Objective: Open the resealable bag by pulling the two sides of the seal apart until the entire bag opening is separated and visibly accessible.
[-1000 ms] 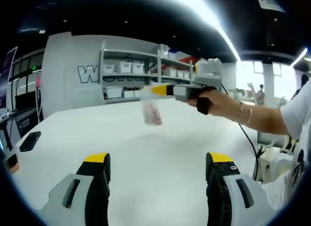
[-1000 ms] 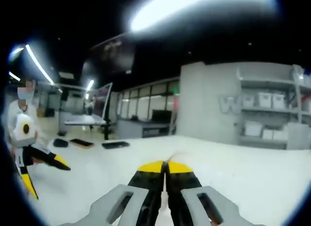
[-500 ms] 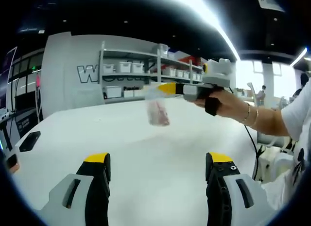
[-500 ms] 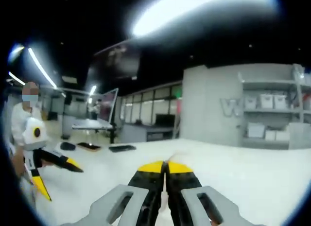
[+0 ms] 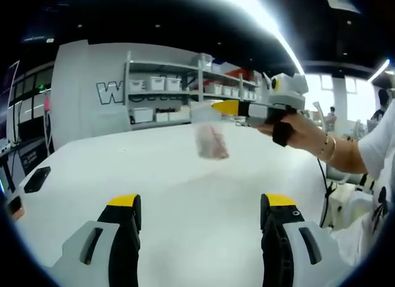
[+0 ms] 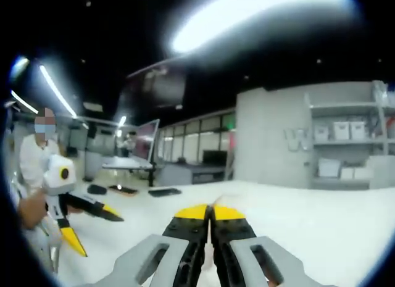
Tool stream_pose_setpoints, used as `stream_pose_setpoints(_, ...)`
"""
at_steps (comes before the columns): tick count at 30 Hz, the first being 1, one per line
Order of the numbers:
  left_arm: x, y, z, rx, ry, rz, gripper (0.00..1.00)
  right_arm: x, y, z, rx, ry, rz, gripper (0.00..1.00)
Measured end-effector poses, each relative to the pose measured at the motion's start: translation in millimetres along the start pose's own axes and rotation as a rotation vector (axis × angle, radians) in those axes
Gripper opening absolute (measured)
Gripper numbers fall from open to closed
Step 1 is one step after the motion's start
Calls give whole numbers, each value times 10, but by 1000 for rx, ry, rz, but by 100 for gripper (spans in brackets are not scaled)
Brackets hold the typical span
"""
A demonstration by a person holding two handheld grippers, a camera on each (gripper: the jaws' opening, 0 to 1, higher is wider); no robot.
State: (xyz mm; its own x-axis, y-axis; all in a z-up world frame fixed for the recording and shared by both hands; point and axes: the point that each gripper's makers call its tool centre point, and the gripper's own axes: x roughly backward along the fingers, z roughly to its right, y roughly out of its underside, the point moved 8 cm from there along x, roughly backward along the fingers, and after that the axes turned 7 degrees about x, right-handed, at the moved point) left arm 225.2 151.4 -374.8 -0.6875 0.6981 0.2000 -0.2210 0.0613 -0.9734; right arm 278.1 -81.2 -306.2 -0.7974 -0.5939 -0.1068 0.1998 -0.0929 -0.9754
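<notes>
A small clear resealable bag (image 5: 212, 141) with pinkish contents hangs in the air above the white table (image 5: 179, 182). In the left gripper view my right gripper (image 5: 217, 107) comes in from the right, held by a hand (image 5: 297, 130), and is shut on the bag's top edge. My left gripper (image 5: 202, 208) stands open low over the table, well short of the bag, with nothing between its jaws. In the right gripper view the right gripper (image 6: 210, 211) has its yellow tips pressed together, and the bag itself is barely visible there. The left gripper (image 6: 92, 228) appears at the far left, jaws spread.
Grey shelves with white bins (image 5: 159, 84) stand behind the table. A dark flat object (image 5: 38, 178) lies near the table's left edge, and more dark items (image 6: 163, 191) lie at the far side in the right gripper view. A person (image 6: 38, 160) stands at the left.
In the left gripper view the right gripper and the hanging bag have shifted to the right and slightly nearer. The left gripper stays open and low.
</notes>
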Motion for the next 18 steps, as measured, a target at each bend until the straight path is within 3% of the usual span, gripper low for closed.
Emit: stream_pose_setpoints(18, -38, 60, 101, -10, 23, -39, 77, 396, 18, -191, -31, -28, 19, 0)
